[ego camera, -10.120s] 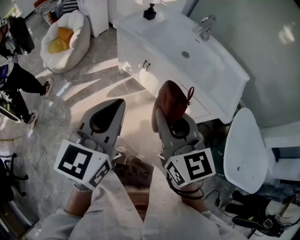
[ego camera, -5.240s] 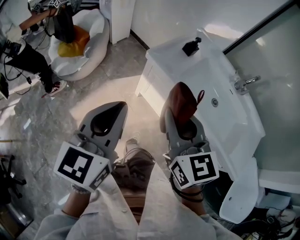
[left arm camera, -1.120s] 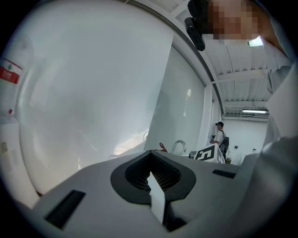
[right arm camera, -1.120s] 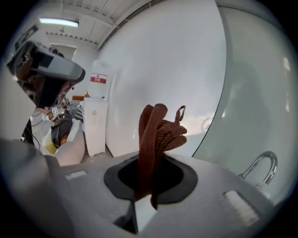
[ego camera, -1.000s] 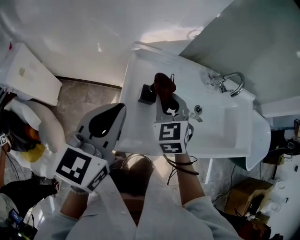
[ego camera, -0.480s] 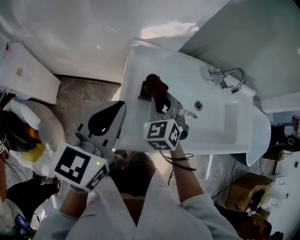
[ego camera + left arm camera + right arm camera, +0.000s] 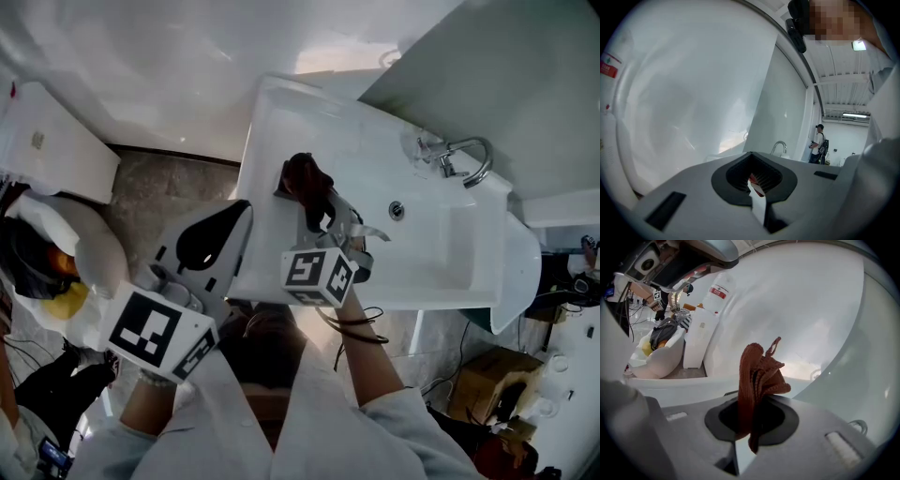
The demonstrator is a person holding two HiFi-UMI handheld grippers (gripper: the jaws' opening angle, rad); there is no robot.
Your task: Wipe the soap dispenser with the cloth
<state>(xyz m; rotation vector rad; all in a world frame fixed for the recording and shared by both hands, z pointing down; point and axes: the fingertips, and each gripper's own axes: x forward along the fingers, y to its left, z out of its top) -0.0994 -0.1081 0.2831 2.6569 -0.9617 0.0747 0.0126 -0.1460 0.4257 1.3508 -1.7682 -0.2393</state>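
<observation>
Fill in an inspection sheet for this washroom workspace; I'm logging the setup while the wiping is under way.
Surface: white vanity top with a basin and a tap.
Job's things: black soap dispenser at the top's far left corner, mostly covered by the reddish-brown cloth.
Clutter: nothing seen on the top.
Grippers: right gripper jaws shut on the cloth, over the dispenser; left gripper jaws together, holding nothing, beside the top's left edge.
Cables: black cord looped at the right wrist.
Surroundings: beanbag and cardboard box on the floor; a person standing far off.
</observation>
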